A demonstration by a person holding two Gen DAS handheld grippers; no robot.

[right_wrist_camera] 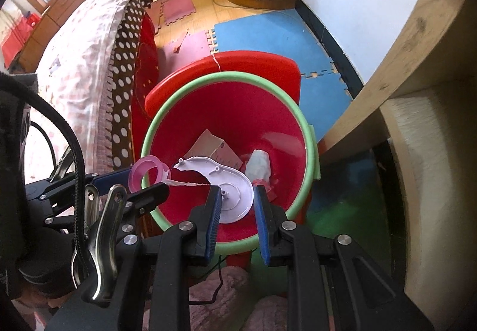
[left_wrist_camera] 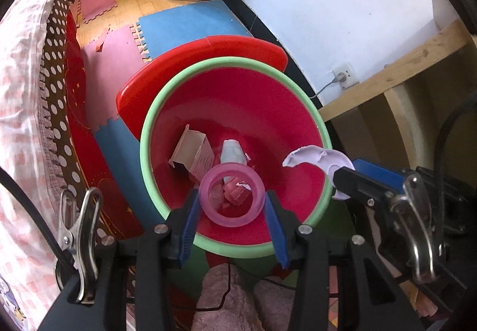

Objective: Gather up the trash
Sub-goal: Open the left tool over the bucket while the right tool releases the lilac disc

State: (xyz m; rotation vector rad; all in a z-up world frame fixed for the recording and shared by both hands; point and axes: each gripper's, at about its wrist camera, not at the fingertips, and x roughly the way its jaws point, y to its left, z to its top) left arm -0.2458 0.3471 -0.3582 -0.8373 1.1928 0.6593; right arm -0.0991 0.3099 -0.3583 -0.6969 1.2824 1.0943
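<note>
Sitting on a red stool (left_wrist_camera: 167, 74), the red basin (left_wrist_camera: 238, 110) with a green rim already held a small box (left_wrist_camera: 193, 156) and scraps. Above it, the left tongs (left_wrist_camera: 232, 205) gripped a pink ring (left_wrist_camera: 208, 205); the right tongs (right_wrist_camera: 237, 199) clamped a broken white plastic piece (right_wrist_camera: 235, 199).

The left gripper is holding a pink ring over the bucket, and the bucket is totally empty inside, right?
Not quite. The left gripper does hold the pink ring over the bucket, but the bucket is not empty: the left wrist view shows a small cardboard box and other scraps already lying at the bottom.
</note>
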